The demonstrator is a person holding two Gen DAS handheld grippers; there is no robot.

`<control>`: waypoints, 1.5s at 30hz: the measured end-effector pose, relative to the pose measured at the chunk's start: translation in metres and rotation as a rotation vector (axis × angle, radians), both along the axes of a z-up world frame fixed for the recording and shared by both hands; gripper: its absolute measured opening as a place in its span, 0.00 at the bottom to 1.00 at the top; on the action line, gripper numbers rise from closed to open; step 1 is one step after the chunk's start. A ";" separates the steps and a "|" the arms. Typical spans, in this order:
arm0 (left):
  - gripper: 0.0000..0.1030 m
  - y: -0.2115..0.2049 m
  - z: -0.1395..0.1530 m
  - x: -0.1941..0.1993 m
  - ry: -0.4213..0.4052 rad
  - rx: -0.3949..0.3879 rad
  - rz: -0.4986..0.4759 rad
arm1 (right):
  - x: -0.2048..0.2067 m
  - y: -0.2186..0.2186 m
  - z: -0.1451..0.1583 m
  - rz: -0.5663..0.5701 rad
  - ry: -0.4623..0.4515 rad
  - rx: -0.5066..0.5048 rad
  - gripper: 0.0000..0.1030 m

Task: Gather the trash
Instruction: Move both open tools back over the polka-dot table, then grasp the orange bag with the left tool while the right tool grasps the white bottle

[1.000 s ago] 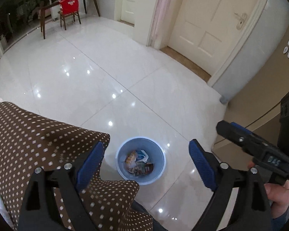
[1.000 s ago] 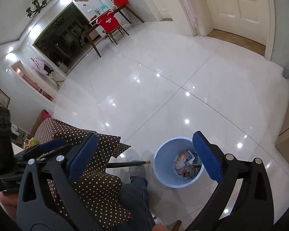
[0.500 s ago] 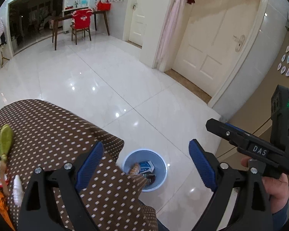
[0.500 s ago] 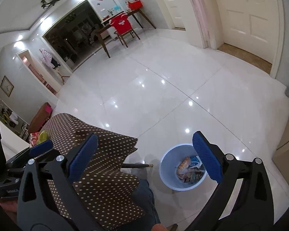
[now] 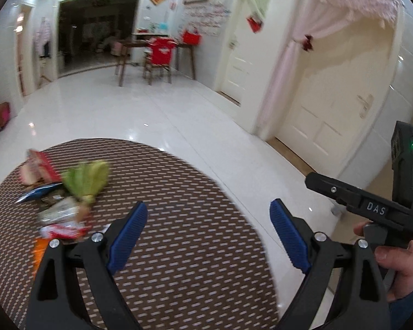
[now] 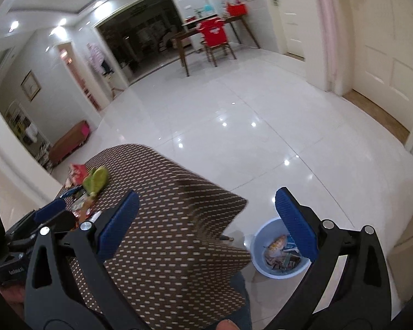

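A pile of trash lies on the left of the brown dotted tablecloth (image 5: 195,253): a green leafy scrap (image 5: 88,178), a red packet (image 5: 38,166), a blue wrapper (image 5: 38,192) and a white-and-red wrapper (image 5: 60,228). My left gripper (image 5: 209,211) hovers open over the cloth, right of the pile, with nothing between its fingers. My right gripper (image 6: 208,198) is open and empty above the table's near corner. The light blue bin (image 6: 272,273), holding several wrappers, stands on the floor beside the table, under the right finger. The bin is hidden in the left wrist view.
Glossy white floor tiles (image 6: 247,126) spread beyond the table. A wooden table with a red chair (image 6: 214,38) stands far back, cream doors (image 5: 330,115) on the right, a low bench (image 6: 68,140) at the left wall. A person's leg (image 6: 242,302) is below the cloth.
Both grippers rose and tipped upward. The left wrist view swung from the bin to the tabletop, bringing the trash pile into sight. Both stayed open.
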State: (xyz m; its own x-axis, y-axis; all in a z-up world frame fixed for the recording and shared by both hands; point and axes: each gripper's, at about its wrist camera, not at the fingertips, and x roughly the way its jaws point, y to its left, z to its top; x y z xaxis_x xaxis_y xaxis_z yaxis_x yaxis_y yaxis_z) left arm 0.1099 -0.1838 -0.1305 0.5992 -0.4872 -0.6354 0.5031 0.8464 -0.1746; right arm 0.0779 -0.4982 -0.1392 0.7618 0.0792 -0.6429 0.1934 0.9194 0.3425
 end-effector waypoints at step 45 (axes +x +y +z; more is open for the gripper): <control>0.52 0.191 -0.085 0.004 0.180 0.026 0.284 | 0.091 0.251 -0.082 0.435 0.157 -0.221 0.30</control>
State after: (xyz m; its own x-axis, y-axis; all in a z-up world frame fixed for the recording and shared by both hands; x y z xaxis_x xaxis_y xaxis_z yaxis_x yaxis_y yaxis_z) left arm 0.1140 0.0074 -0.2157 0.5861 -0.2991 -0.7530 0.2097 0.9537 -0.2156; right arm 0.1688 -0.2469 -0.2211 0.5815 0.2166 -0.7842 -0.1893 0.9735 0.1285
